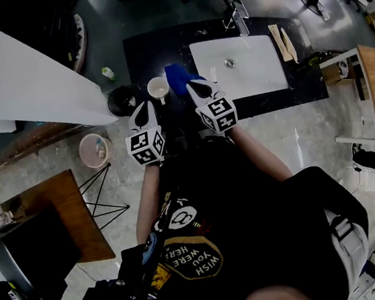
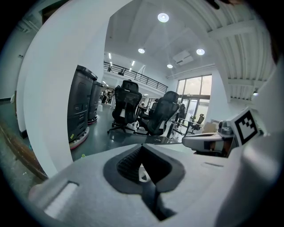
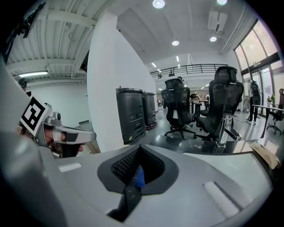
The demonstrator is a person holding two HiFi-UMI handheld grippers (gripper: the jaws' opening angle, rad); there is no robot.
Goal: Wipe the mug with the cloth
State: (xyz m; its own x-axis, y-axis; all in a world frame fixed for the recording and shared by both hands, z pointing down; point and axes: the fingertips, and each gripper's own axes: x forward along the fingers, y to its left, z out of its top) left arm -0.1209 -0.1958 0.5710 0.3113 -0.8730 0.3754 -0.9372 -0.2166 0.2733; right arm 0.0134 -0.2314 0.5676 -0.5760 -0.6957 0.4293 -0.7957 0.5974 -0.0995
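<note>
In the head view a cream mug point(image 1: 158, 87) sits just left of a blue cloth point(image 1: 178, 78), both over the black counter point(image 1: 141, 50). My left gripper point(image 1: 150, 106) reaches the mug's near side. In the left gripper view its jaws are closed, with only a white sliver of the mug point(image 2: 142, 176) showing between them. My right gripper point(image 1: 193, 85) meets the cloth's near edge. In the right gripper view a blue strip of cloth point(image 3: 140, 176) is pinched between the closed jaws. Both gripper views point out into the room, so the rest of the mug and the cloth is hidden there.
A white sink basin point(image 1: 238, 66) with a faucet point(image 1: 240, 12) lies right of the cloth. A black round bin point(image 1: 121, 101) and a pink bucket point(image 1: 95, 150) stand on the floor to the left. A white partition point(image 1: 25, 84) runs along the left. Office chairs point(image 3: 222, 106) stand beyond.
</note>
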